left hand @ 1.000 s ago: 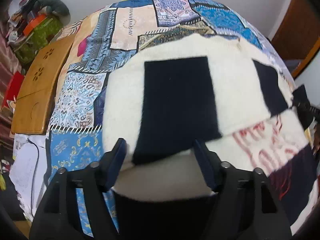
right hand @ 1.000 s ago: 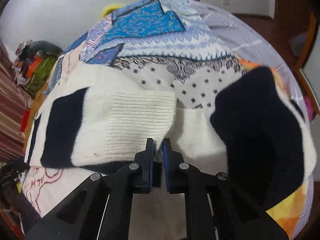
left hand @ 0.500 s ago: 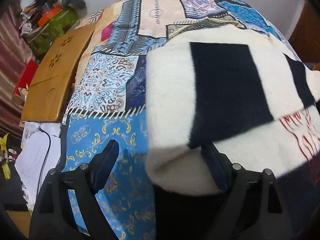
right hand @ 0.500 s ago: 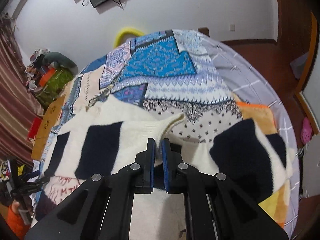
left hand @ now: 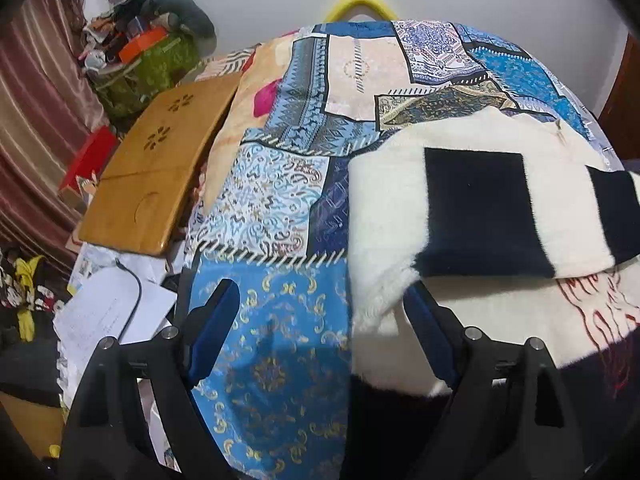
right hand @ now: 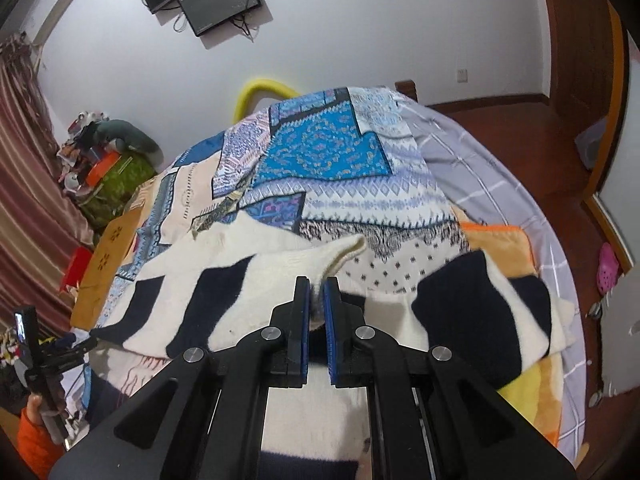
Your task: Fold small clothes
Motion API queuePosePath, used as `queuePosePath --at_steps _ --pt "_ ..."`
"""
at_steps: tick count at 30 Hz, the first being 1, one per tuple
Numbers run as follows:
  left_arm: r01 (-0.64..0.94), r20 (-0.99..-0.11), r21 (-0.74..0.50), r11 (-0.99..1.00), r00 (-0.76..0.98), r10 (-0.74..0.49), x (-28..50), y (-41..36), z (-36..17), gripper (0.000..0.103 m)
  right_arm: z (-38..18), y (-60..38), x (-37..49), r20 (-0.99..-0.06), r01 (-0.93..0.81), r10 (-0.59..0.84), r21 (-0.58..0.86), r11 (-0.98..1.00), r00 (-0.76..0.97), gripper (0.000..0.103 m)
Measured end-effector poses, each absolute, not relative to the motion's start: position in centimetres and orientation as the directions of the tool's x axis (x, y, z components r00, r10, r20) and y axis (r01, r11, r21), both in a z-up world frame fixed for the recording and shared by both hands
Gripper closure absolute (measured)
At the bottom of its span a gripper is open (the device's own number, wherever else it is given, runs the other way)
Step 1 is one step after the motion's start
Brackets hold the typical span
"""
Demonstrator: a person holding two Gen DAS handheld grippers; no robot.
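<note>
A cream sweater with black blocks and red lettering (left hand: 472, 216) lies on the patchwork bedspread (left hand: 280, 208). One sleeve is folded across its body. My left gripper (left hand: 320, 312) is open and empty, low over the sweater's left edge, its right finger beside the folded sleeve's corner. My right gripper (right hand: 317, 292) is shut on the cream ribbed cuff (right hand: 340, 250) of that sleeve and holds it lifted above the sweater (right hand: 224, 292). The other sleeve (right hand: 480, 308) lies spread to the right.
A wooden lap tray (left hand: 160, 168) lies at the bed's left edge, with papers and a cable (left hand: 116, 304) below it. A green bag of clutter (left hand: 148, 64) stands at the far left. The left gripper shows at the left edge of the right wrist view (right hand: 48, 360).
My left gripper has let go of the sleeve and drawn back to the left, off the sweater. My right gripper has risen and pulled back, still shut on the cuff.
</note>
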State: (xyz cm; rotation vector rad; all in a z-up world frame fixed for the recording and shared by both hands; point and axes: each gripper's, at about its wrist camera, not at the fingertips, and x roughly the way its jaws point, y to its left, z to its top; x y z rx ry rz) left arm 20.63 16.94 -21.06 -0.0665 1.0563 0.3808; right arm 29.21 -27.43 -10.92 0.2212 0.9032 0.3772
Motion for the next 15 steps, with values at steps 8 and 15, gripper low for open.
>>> queuePosePath --at_steps 8,15 --pt "-0.303 -0.871 0.129 0.944 0.421 0.254 18.9 15.9 -20.9 0.018 -15.1 -28.0 28.8 -0.803 -0.165 0.345 0.303 0.939 0.486 0.097" --pt "-0.255 -0.859 0.107 0.961 0.464 0.219 18.3 14.4 -19.0 0.018 -15.5 -29.3 27.7 -0.822 -0.162 0.317 0.273 0.948 0.472 0.097"
